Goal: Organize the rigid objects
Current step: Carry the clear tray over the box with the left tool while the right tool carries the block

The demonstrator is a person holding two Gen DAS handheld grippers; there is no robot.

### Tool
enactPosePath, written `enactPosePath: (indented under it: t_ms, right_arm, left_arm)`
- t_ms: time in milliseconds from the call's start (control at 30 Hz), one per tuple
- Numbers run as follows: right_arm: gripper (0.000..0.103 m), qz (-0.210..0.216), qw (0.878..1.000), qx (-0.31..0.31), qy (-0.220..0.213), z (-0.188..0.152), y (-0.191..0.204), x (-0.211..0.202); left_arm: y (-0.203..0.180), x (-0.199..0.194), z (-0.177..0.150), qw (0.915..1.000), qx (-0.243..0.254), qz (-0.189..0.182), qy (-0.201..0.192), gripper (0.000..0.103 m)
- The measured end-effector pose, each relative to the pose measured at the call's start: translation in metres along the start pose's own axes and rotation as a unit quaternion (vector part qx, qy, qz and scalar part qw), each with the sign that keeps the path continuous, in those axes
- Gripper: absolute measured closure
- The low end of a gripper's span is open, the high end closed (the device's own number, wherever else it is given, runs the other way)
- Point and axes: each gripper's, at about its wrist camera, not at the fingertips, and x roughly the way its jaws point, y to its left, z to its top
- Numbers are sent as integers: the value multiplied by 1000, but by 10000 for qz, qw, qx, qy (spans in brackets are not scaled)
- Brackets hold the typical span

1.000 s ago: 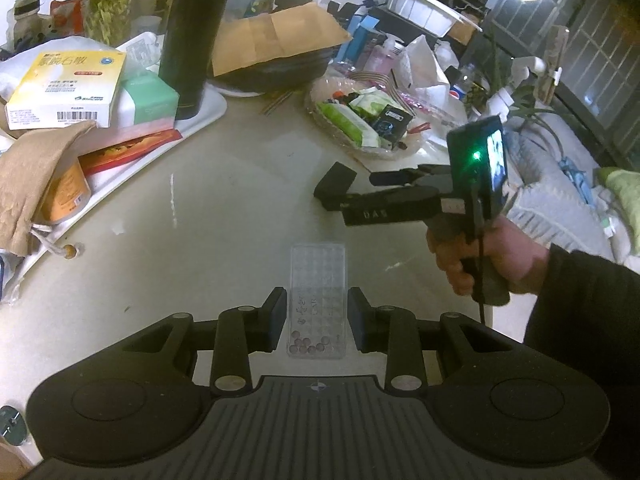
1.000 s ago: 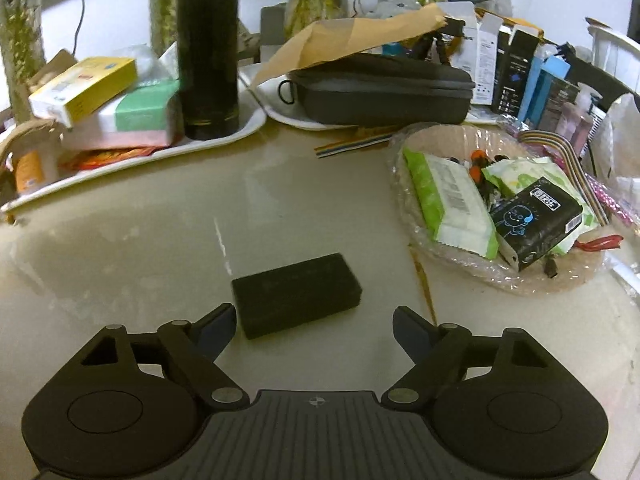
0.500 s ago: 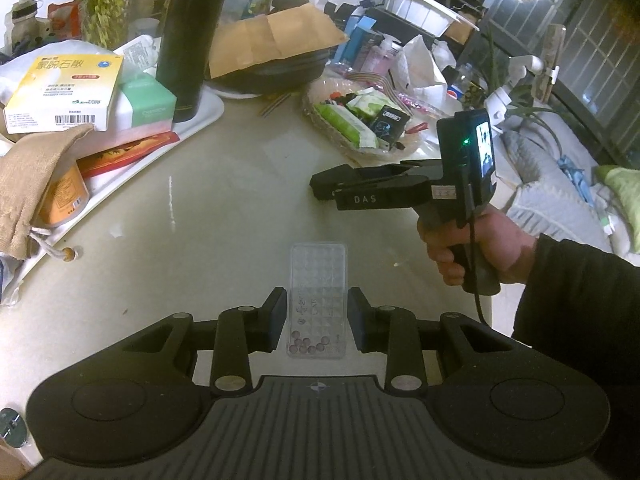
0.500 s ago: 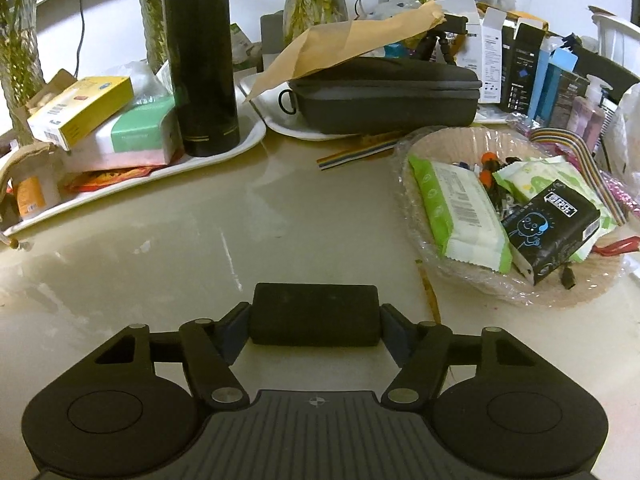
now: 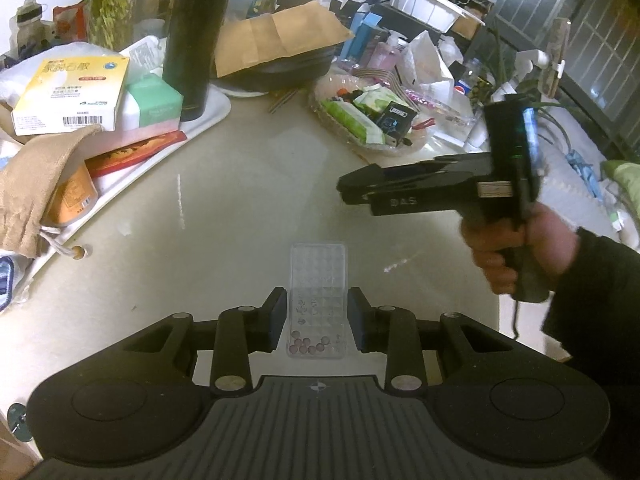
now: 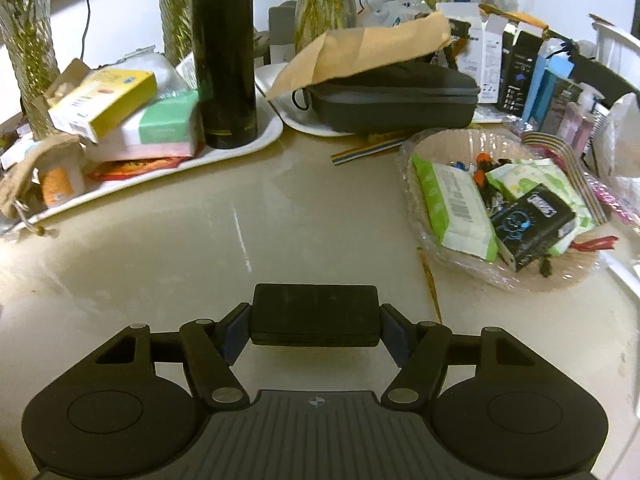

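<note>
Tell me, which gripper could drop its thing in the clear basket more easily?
Probably the right gripper: it holds the black box, and the clear basket sits just ahead.

bare tabletop (image 6: pixel 224 240) lies open between white tray (image 6: pixel 168 168) and clear bowl (image 6: pixel 448 144)

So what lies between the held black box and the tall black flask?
Only bare tabletop between the black box and the flask, in the right wrist view.
</note>
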Motion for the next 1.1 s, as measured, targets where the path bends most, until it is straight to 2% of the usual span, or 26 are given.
enactPosePath:
  t_ms: [300,600,1100]
  right_arm:
    - [32,-200,9987,461,-52,-21,2,-59]
    - [33,-146,9961,840,-206,-40,10,-111]
    - [32,37,9960,762,-465,-55,35,-190]
  left_arm:
    - [-14,-10,-5,9997,131,228,9,70]
    - [-33,-37,-5,9982,366,456,-97,70]
    - [-48,-80,-14,9966,523,592,-221,70]
